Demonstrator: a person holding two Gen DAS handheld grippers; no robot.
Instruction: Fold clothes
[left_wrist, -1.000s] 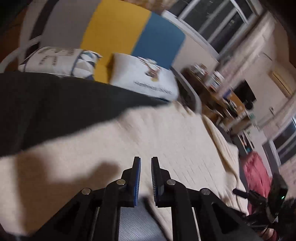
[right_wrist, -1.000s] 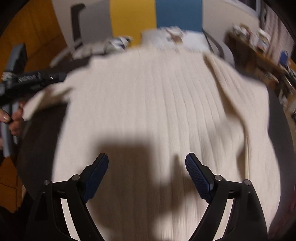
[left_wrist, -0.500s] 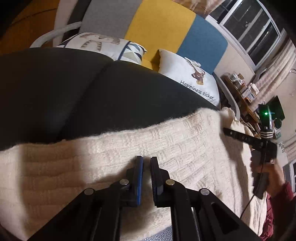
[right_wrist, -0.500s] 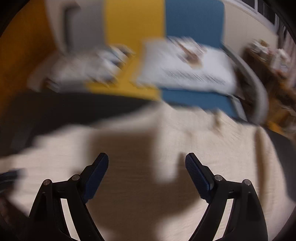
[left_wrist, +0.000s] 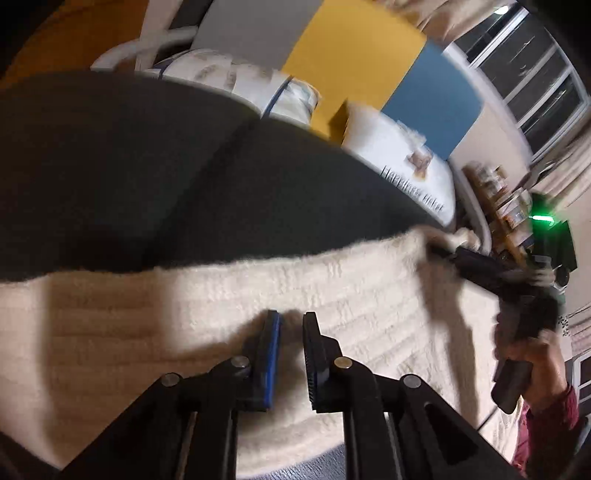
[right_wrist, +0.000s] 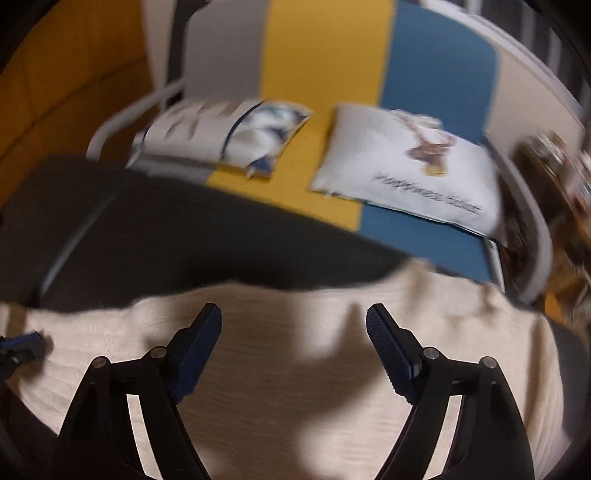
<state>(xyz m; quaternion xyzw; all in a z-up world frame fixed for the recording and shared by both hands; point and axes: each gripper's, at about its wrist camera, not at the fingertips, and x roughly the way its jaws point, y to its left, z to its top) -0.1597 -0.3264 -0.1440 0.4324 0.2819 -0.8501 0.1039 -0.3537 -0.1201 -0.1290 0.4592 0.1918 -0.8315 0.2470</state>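
Note:
A cream knit sweater (left_wrist: 332, 295) lies spread over a dark padded surface (left_wrist: 166, 166). My left gripper (left_wrist: 291, 328) rests on the sweater's near edge. Its jaws stand almost together with knit between the pads, and they are easing open slightly. In the right wrist view it shows as a blue tip (right_wrist: 22, 343) at the sweater's (right_wrist: 295, 387) left edge. My right gripper (right_wrist: 293, 321) hovers wide over the sweater's far edge. Its jaws are closing and press on nothing. From the left wrist view its tip (left_wrist: 443, 254) sits at the sweater's far right corner, held by a hand (left_wrist: 539, 354).
Behind the dark surface stands a sofa with grey, yellow (right_wrist: 325, 55) and blue (right_wrist: 436, 74) panels and two printed pillows (right_wrist: 406, 166). A cluttered shelf (left_wrist: 498, 192) and windows (left_wrist: 535, 66) are at the right.
My right gripper has swept from the sweater's middle to its far edge. The left gripper has sunk onto the sweater and rolled a little, its jaws still nearly together.

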